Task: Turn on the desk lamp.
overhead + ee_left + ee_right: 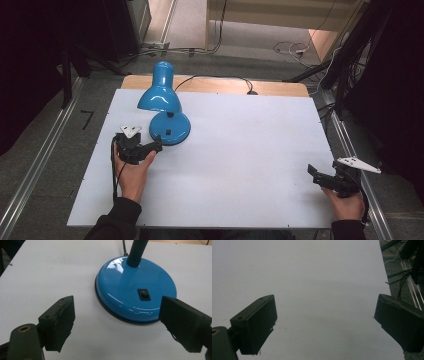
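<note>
At the upper left of the high view stands a blue lamp (164, 100) on the white table (240, 150). My left gripper (150, 148) waits just beside its base (135, 292), jaws wide apart and empty. My right gripper (320, 175), lower right, is likewise spread with nothing held. The glossy base looks slippery and heavy; I judge the ribbed neck (136, 252) the better hold.

The lamp base (135, 287) has a glossy blue enamel-like finish that reflects highlights; its shade (159, 96) shows the same gloss. The neck (136, 252) is ribbed and blue. The rocker switch (144, 294) is matt black, probably plastic. The table (240, 150) carries a smooth, matt white sheet over a wooden edge (210, 84). Each hand-held gripper (117, 322) has matt black pads (255, 323) with a fine texture.
</note>
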`<state>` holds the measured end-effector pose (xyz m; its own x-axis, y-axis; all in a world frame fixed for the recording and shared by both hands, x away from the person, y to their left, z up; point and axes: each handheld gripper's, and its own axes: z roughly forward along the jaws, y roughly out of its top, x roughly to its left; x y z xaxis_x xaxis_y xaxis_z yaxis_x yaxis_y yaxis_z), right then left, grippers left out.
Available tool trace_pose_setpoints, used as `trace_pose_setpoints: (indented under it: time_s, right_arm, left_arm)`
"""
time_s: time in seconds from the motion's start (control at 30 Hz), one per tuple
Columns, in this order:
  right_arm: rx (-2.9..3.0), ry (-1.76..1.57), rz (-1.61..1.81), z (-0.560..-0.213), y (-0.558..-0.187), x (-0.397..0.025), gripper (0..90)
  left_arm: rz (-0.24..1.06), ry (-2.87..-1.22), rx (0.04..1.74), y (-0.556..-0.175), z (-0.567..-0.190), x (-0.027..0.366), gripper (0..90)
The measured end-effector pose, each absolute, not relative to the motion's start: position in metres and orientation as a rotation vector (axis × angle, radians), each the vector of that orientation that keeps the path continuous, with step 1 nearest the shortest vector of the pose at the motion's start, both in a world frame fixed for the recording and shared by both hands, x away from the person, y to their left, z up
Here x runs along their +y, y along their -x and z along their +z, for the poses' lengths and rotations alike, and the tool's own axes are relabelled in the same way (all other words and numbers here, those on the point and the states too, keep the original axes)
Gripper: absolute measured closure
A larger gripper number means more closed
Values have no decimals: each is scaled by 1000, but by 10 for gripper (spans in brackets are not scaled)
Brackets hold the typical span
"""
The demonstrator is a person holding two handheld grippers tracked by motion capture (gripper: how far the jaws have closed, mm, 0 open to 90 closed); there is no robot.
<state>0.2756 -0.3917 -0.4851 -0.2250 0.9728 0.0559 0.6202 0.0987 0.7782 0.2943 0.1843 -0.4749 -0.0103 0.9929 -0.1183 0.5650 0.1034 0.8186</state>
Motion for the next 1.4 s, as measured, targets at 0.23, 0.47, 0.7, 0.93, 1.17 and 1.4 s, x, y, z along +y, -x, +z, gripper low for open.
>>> trace_pose_setpoints:
  time_s: [0.23,0.47,0.7,0.93,1.17,1.4]
  right_arm:
    - [1902,-1555,962,-485,-276,-391,29]
    - [1905,-1556,958,-486,-276,-391,30]
    - [1904,-1556,958,-485,-276,-391,30]
    - [1906,-1554,960,-486,-277,-392,32]
    - [1911,-1561,957,-486,-277,-392,32]
    - [1911,-1560,957,-486,-278,-392,32]
  left_arm:
    - [750,-1557,1655,-300,-473,180,162]
    - [748,-1550,1647,-305,-473,177,213]
    - [753,-1551,1641,-311,-473,173,219]
    - [757,-1557,1641,-320,-473,167,237]
    - [765,-1569,1642,-327,-476,164,238]
    - [749,-1588,1624,-334,-478,162,316]
